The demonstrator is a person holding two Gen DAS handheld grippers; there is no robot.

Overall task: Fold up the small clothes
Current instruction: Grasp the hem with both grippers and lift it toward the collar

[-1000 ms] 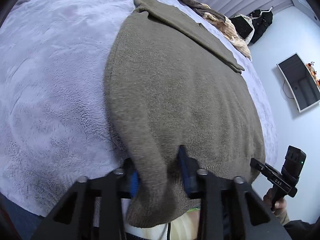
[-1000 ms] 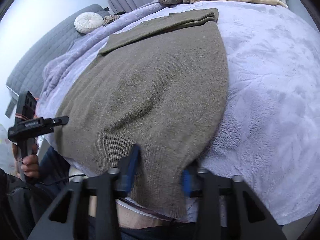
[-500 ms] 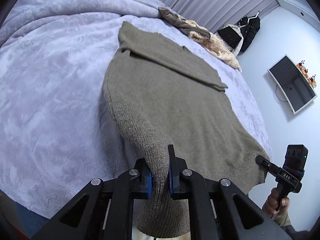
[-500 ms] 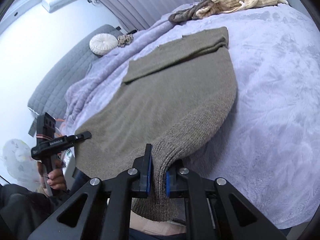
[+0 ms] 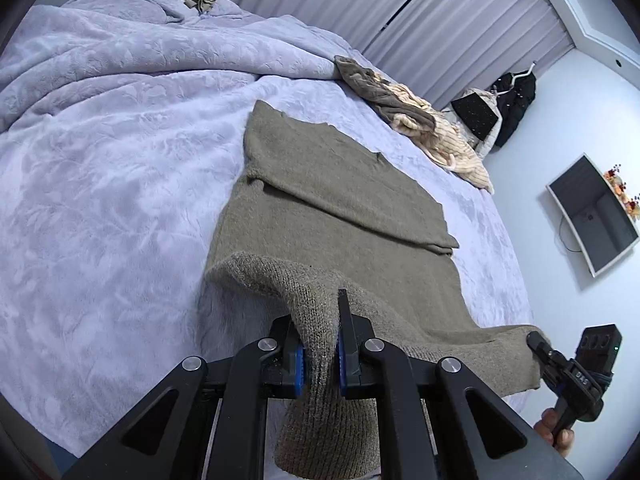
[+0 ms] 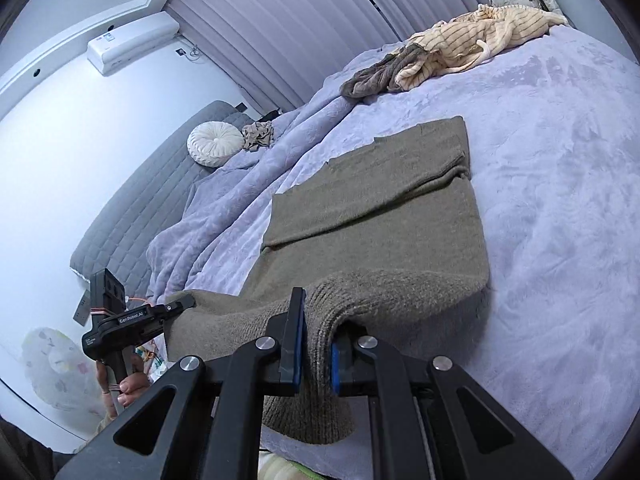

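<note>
An olive-brown knit sweater lies on the lilac bed, its sleeves folded across the far part; it also shows in the right wrist view. My left gripper is shut on the sweater's near hem at its left corner and holds it raised off the bed. My right gripper is shut on the hem at the right corner, also raised. Each gripper shows in the other's view, the right one and the left one, with the hem stretched between them.
A lilac fleece blanket covers the bed. A heap of brown and cream striped clothes lies at the far edge, also in the right wrist view. A round white cushion lies by the grey headboard. A wall screen hangs at right.
Both grippers closed on the hem and lifted it up off the bed's edge, peeling the near part of the sweater upward and toward the far side.
</note>
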